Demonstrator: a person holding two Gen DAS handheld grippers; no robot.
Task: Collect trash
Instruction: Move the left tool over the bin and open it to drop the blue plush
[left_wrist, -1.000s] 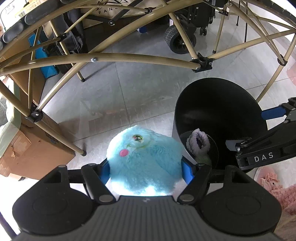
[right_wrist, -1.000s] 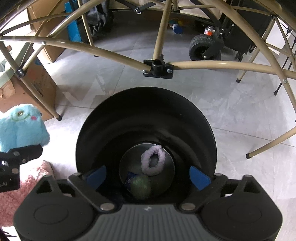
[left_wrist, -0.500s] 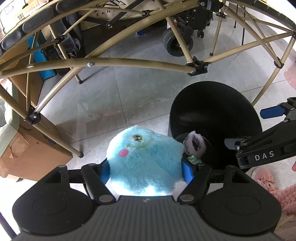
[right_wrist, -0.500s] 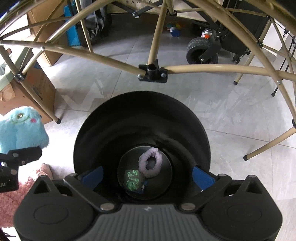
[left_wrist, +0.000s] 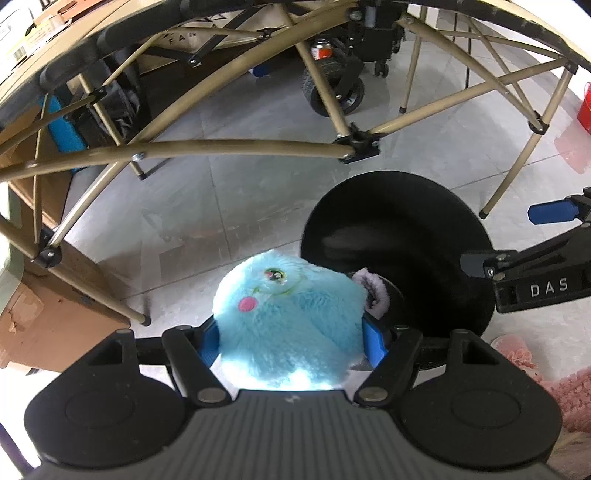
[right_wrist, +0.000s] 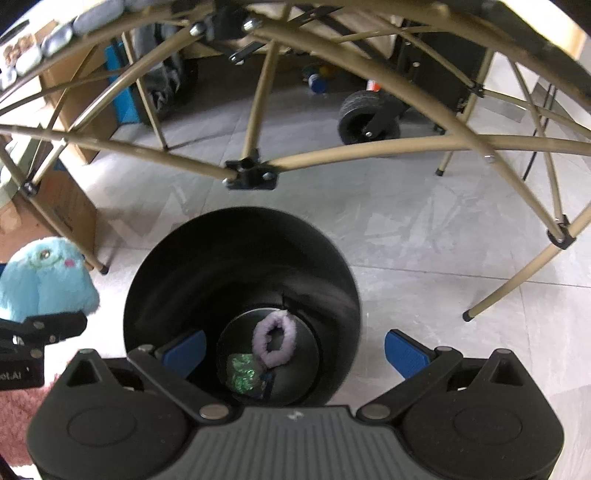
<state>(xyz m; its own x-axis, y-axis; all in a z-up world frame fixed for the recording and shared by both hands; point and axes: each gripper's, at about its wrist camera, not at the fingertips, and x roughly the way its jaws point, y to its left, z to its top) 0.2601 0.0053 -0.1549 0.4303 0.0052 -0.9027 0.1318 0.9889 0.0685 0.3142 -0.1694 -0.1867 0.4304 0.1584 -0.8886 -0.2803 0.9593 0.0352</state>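
Note:
A fluffy blue plush toy (left_wrist: 286, 314) with a pink cheek sits between the blue pads of my left gripper (left_wrist: 291, 341), which is shut on it, just left of the black bin (left_wrist: 399, 236). The same blue plush toy (right_wrist: 40, 284) shows at the left edge of the right wrist view. My right gripper (right_wrist: 295, 349) stands open above the black bin (right_wrist: 240, 266), empty. Down on the bin's bottom lie a fuzzy lilac ring (right_wrist: 275, 338) and a crumpled green wrapper (right_wrist: 242, 373). The other gripper's black body (left_wrist: 532, 273) reaches in from the right.
Tan folding-frame tubes (right_wrist: 255, 173) cross the grey tile floor behind the bin. Cardboard boxes (left_wrist: 40, 317) stand at the left, a black wheel (left_wrist: 332, 88) farther back. A pink fluffy mat (left_wrist: 561, 384) lies at the lower right.
Both grippers have drawn back a little from the bin, so it sits farther away in both views. The plush now covers more of the bin's near rim. The green wrapper shifted on the bin's bottom.

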